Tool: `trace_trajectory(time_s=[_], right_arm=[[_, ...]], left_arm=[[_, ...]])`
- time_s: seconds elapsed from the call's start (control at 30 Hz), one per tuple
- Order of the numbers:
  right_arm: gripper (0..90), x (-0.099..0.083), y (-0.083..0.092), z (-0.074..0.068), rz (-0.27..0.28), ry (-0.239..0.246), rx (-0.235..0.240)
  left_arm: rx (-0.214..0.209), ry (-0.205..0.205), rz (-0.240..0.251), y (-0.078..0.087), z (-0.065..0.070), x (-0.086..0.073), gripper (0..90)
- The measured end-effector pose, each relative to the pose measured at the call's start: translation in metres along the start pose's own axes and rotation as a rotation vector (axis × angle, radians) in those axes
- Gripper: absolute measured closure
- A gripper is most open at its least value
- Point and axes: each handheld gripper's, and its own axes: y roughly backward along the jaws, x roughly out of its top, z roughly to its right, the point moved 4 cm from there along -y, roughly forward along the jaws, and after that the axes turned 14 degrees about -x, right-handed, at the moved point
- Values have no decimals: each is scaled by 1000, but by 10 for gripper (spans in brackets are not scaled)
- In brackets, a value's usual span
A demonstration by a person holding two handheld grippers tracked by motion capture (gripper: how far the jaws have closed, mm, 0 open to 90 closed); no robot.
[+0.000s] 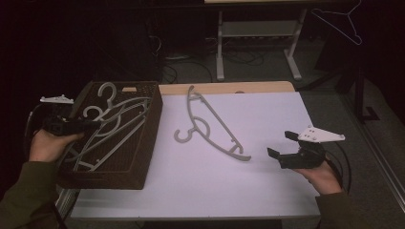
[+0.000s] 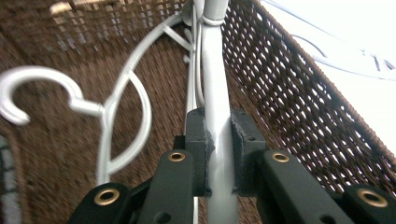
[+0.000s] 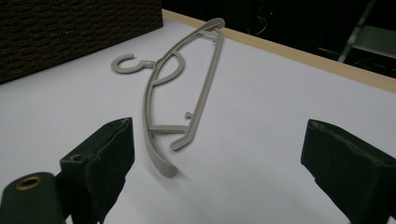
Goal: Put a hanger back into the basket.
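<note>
White table top (image 1: 267,191): wood strip along far edge, near and right edges bare. Wide open room across centre and right half, broken only by one loose hanger.

Brown woven basket (image 1: 143,138) on left end of table, near-left corner hanging past table edge. Right wall just beside the loose hanger's hook, not touching. Little room inside: hangers run wall to wall.

Hangers, grey plastic, same shape. Count in basket: at least two by the hooks seen from above, exact number hard to tell in the overlap. One of these, gripped hanger (image 2: 217,116), lies along basket's right wall in left gripper view, bar straight up between the pads. One loose hanger (image 1: 210,126) flat on table, diagonal, hook toward basket, lower tip pointing at right gripper. One more wire-thin hanger (image 1: 341,24) hanging in dark background, far right.

Grippers: two.
Left gripper (image 1: 93,125) over basket's left side, clenched on gripped hanger's bar, both pads pressed on it.
Right gripper (image 1: 282,145) low over table near right edge, released, jaws wide, nothing between. Loose hanger's tip near it, apart, clear table all round.
</note>
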Motion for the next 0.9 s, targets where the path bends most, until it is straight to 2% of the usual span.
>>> trace_trajectory(time_s=[0.33,0.43,0.57,0.6,0.67,0.73,0.9], right_arm=[[89,-1,2,2,2,-5,-5],[89,-1,3,2,2,-6,-6],[88,-1,2,1,1,-5,-4],[88,-1,2,1,0,-4,-3],[87,0,2,0,-1,-2,-4],[87,0,2,0,3,-2,-4],[88,1,3,-1,6,-3,-4]], left_arm=[[-14,18,3,-13,-23,-13,789],[-17,55,21,-13,-30,-22,768],[36,66,-1,-11,-36,-30,612],[33,69,12,-9,-37,-30,601],[57,73,32,-5,-37,-30,552],[71,61,51,-1,-37,-29,498],[72,35,70,-3,-24,-24,410]])
